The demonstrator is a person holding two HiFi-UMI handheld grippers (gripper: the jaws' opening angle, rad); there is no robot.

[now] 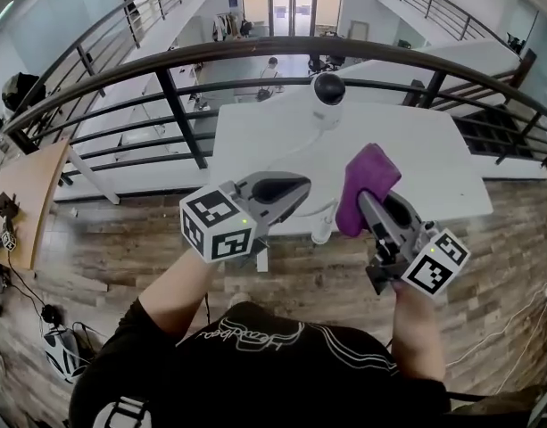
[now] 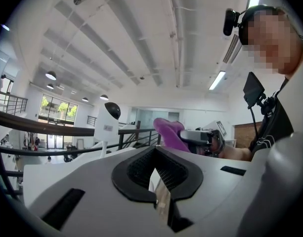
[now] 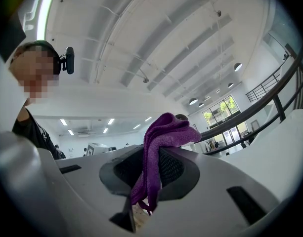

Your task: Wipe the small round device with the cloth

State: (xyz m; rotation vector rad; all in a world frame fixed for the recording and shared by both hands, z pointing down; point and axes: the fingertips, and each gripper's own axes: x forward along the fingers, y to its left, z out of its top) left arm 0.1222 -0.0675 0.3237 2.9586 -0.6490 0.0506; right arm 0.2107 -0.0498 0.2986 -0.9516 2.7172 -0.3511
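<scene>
Pinching the purple cloth (image 3: 163, 130), right tongs (image 3: 145, 179); left tongs (image 2: 154, 171) closed, empty.

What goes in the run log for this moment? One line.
left gripper: shut, empty | right gripper: shut on purple cloth | round device: on white table, untouched

Purple cloth (image 1: 367, 184), white table (image 1: 425, 172) — the round device (image 1: 327, 98) white, black-topped.

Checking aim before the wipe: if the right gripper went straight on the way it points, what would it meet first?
Probably the device, cloth first. The right gripper aims at it in the head view, and its top peeks from behind the cloth in the right gripper view. Depth is unclear.
</scene>
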